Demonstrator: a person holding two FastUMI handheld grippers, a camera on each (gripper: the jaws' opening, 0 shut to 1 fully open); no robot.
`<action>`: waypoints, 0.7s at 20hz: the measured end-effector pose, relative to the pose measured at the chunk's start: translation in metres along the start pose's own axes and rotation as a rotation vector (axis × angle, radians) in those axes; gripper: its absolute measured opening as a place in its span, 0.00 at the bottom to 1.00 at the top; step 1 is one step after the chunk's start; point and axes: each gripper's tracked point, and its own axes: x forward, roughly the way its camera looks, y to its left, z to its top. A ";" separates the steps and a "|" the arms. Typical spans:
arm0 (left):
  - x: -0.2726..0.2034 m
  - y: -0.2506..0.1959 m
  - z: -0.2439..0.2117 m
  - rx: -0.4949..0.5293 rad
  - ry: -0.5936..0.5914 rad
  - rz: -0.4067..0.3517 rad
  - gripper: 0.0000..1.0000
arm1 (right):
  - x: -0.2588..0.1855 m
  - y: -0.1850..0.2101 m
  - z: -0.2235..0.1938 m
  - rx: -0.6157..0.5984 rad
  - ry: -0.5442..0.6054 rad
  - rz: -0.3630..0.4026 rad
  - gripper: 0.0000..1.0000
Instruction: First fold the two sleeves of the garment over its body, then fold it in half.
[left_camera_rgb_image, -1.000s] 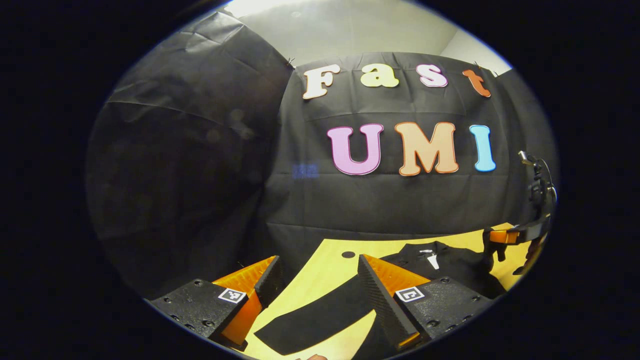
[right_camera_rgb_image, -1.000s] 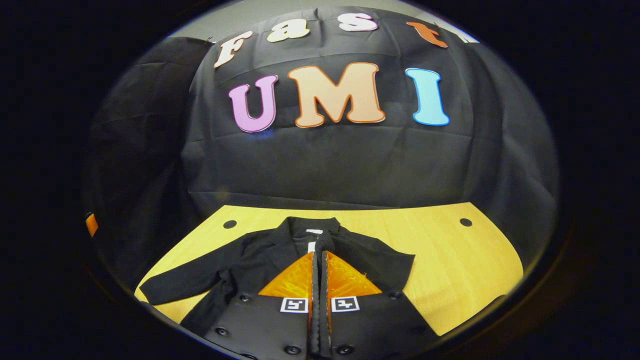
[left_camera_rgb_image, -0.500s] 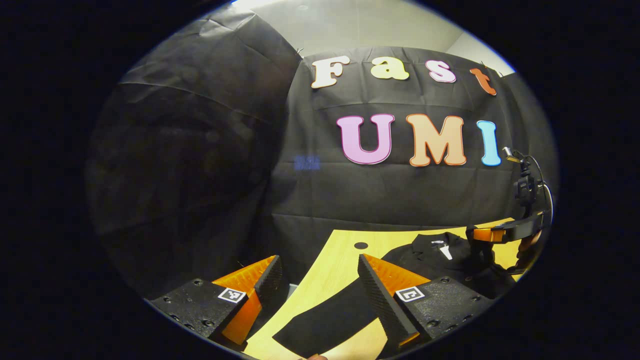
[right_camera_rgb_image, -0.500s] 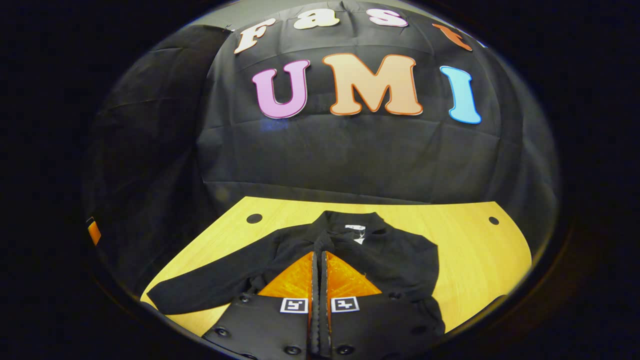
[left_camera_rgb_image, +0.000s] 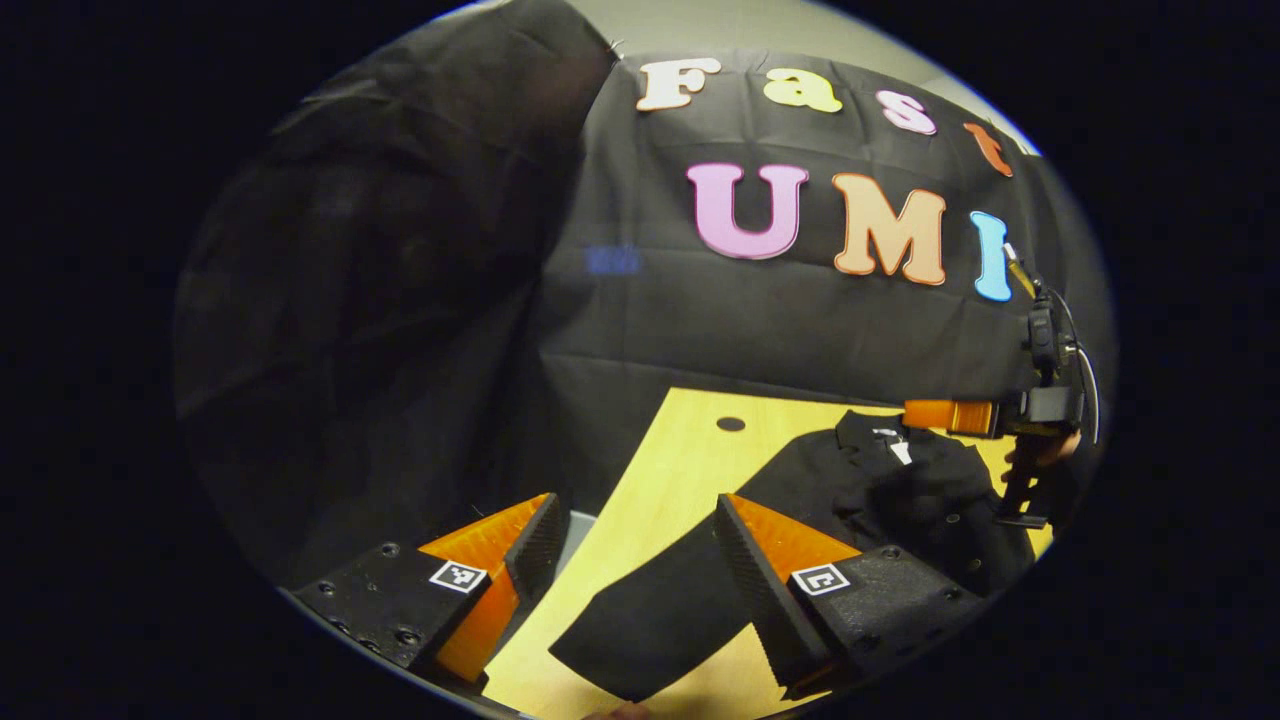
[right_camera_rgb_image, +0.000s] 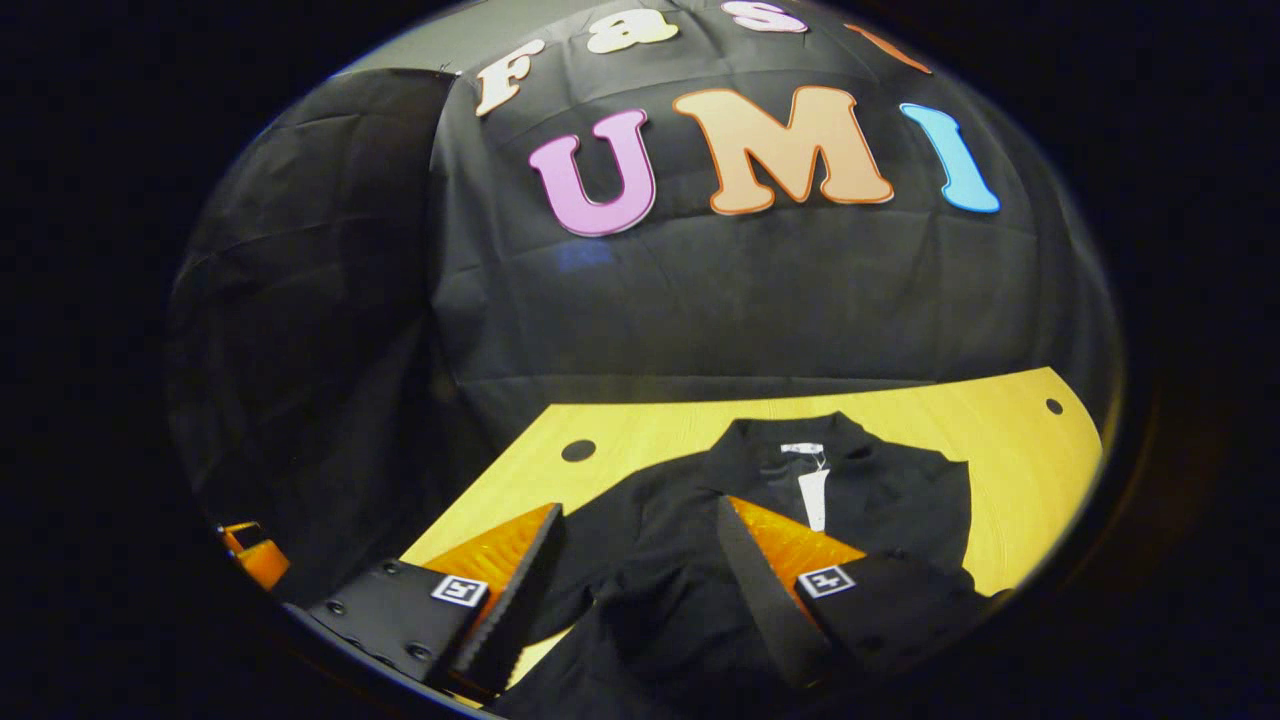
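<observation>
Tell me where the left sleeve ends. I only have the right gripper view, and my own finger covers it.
Observer: The sleeve lies flat and straight on the table, with its cuff near the table's front edge.
Operator: Give me the left gripper's state.
Observer: The left gripper is open and empty, and it hangs over that cuff.
Operator: Check my gripper's height.
Observer: Seen from the side, the right gripper looks clear of the jacket, up near its collar.
</observation>
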 end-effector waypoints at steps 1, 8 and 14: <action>0.004 0.000 -0.010 -0.014 0.031 -0.006 0.95 | 0.000 -0.004 0.004 -0.010 -0.014 -0.012 0.97; 0.034 0.007 -0.069 -0.074 0.215 0.012 0.96 | -0.022 -0.055 0.002 -0.062 -0.004 -0.118 0.98; 0.041 0.005 -0.116 -0.071 0.337 0.024 0.96 | -0.038 -0.078 -0.008 -0.087 0.016 -0.174 0.98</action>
